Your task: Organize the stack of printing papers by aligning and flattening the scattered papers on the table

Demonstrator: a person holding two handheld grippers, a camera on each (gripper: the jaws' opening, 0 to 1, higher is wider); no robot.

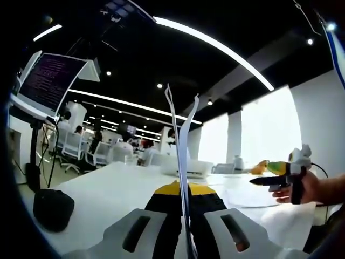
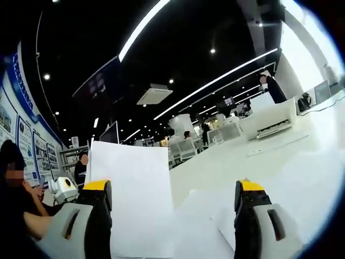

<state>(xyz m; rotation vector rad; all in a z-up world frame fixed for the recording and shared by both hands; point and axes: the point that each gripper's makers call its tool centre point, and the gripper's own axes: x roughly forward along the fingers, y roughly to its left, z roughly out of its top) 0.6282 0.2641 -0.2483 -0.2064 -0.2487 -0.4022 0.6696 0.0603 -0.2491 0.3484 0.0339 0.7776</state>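
The left gripper (image 1: 184, 200) pinches the papers (image 1: 182, 162) upright, edge-on, long axis vertical above the table (image 1: 108, 189). The right gripper (image 2: 175, 208) gapes wide beside them, over open tabletop.

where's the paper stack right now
In the left gripper view the paper stack stands edge-on, clamped in the left hand-held gripper above the white table; in the right gripper view it stands at left.
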